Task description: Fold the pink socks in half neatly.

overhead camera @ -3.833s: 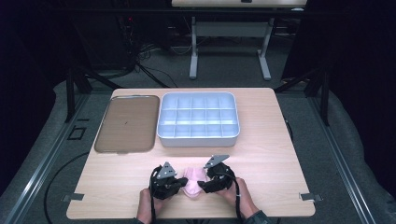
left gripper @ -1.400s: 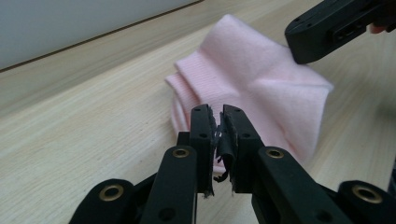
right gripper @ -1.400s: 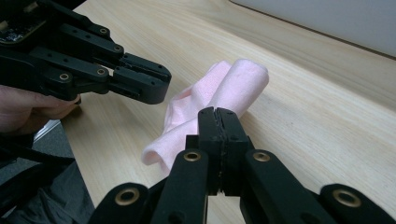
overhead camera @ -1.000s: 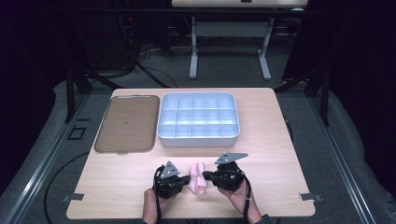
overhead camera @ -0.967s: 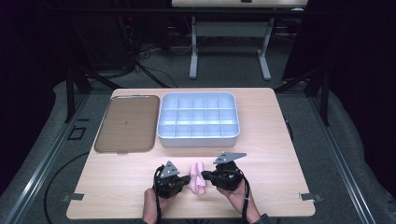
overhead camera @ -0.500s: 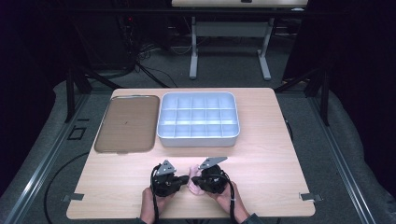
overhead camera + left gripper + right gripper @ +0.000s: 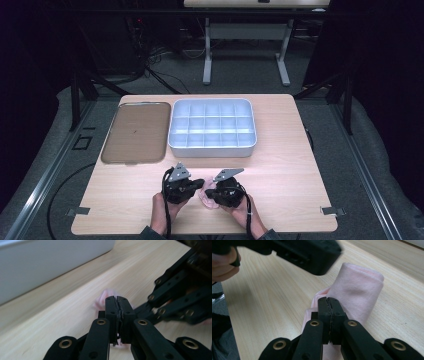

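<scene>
Two hand-held grippers sit low centre in the high view, on the near part of the wooden table (image 7: 280,165). The left gripper (image 7: 198,184) is at centre-left and the right gripper (image 7: 209,191) just right of it, tips angled toward each other. The pink cloth (image 7: 205,196) lies between them on the table, a small folded or rolled bundle, mostly covered by the gripper bodies.

Left gripper view: left gripper (image 7: 116,300) jaws pressed together, pads meeting with no gap. A bit of pink cloth (image 7: 106,293) shows just beyond the tips, and a sliver of pink shows low between the jaw bases; it looks clenched on a thin fold of cloth. The right gripper's black linkage is blurred at the right of the frame. A white tray wall (image 7: 50,262) fills the upper left.

Right gripper view: right gripper (image 7: 328,300) jaws also clamped tight, tips over the pink cloth (image 7: 359,292), which stands as a soft roll at centre-right and runs down under the jaws; it grasps a cloth layer. The left gripper's body is blurred across the top, and a hand (image 7: 223,263) is at the upper left edge.

Upper half of the high view: a white compartment tray (image 7: 212,147) at centre and a flat brown tray (image 7: 135,131) just left of it, both well apart from the cloth.
</scene>
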